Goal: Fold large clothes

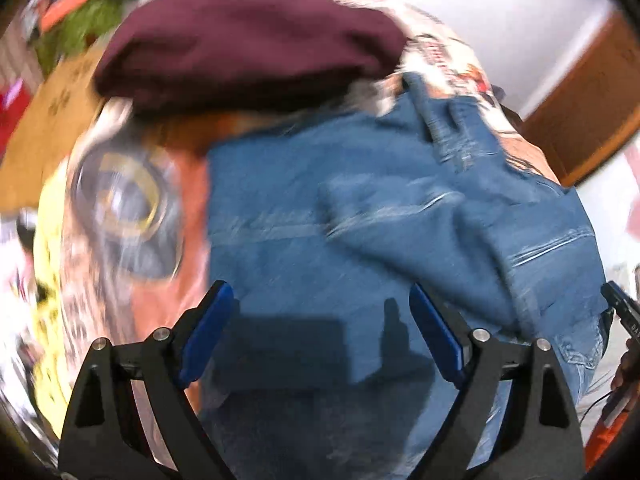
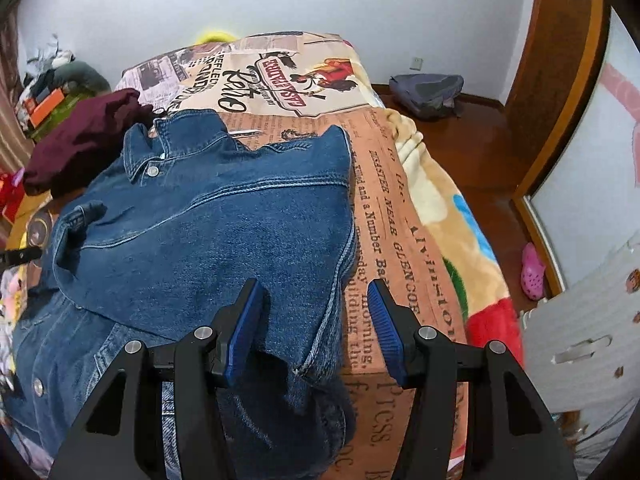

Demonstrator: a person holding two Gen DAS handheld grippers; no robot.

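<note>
Nearest, the right gripper (image 2: 316, 332) stands half open with the denim jacket (image 2: 208, 232) hem between its 2 pads, not pinched; the left gripper (image 1: 320, 336) gapes wide and empty above the denim. Best to pinch each hem corner squarely (both layers) before lifting. Farther off, the bedspread (image 2: 384, 216) reads "Retro" and "GLENCOE"
</note>
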